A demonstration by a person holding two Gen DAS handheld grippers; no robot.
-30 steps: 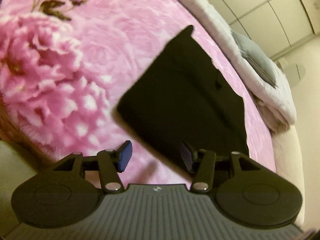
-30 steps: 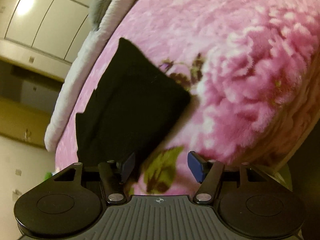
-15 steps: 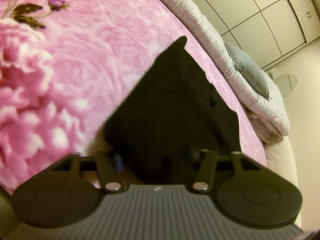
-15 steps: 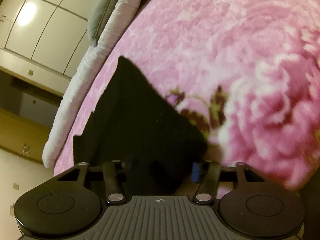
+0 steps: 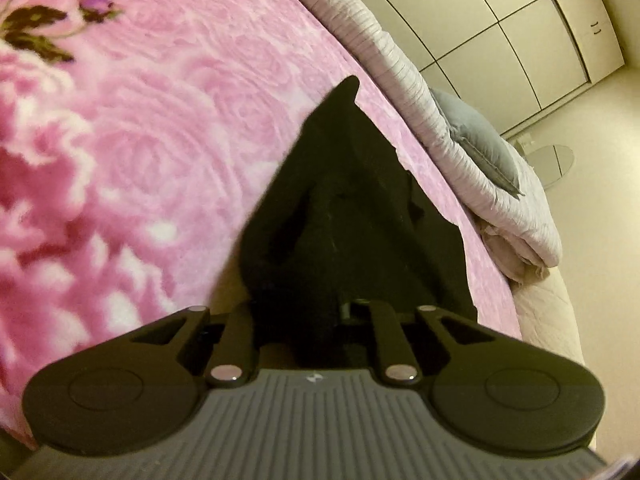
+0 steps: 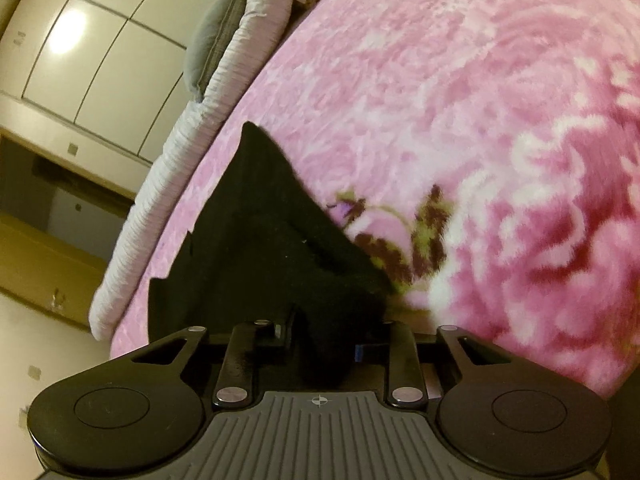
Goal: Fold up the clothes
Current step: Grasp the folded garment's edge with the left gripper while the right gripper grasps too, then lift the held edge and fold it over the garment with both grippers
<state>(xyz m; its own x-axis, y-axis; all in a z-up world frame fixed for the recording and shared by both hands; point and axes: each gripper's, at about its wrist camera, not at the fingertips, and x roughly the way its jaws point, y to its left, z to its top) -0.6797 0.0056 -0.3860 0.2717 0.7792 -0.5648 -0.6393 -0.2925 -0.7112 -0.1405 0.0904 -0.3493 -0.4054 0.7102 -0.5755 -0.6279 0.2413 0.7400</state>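
- Black cloth [image 5: 352, 216], a dark garment, lying on a pink blanket [image 5: 168, 128] with a rose pattern, near corners lifted and bunched toward both cameras.
- Left gripper [image 5: 308, 312] closed onto the near left corner of that garment; fabric filling the gap between its two black arms, pads hidden under it.
- Right gripper [image 6: 324, 344] clamped on the other near corner [image 6: 320, 320]; fabric hanging down between the arms, a small piece of blue pad [image 6: 359, 353] visible beside it.
- Far corner of the garment pointing up and away, resting flat on the blanket, in both views.
- Ridge-like folds running from the far corner toward each gripper.
- Beyond the garment, along the far edge of the blanket, a rolled white quilt [image 5: 404, 68], with a grey pillow [image 5: 476, 136] lying on it.
- Behind these, pale wardrobe doors [image 5: 500, 20] with a light reflection on them.
- Dark flower and leaf print [image 6: 400, 240] on the blanket just beside the garment's right edge, seen from the right wrist.
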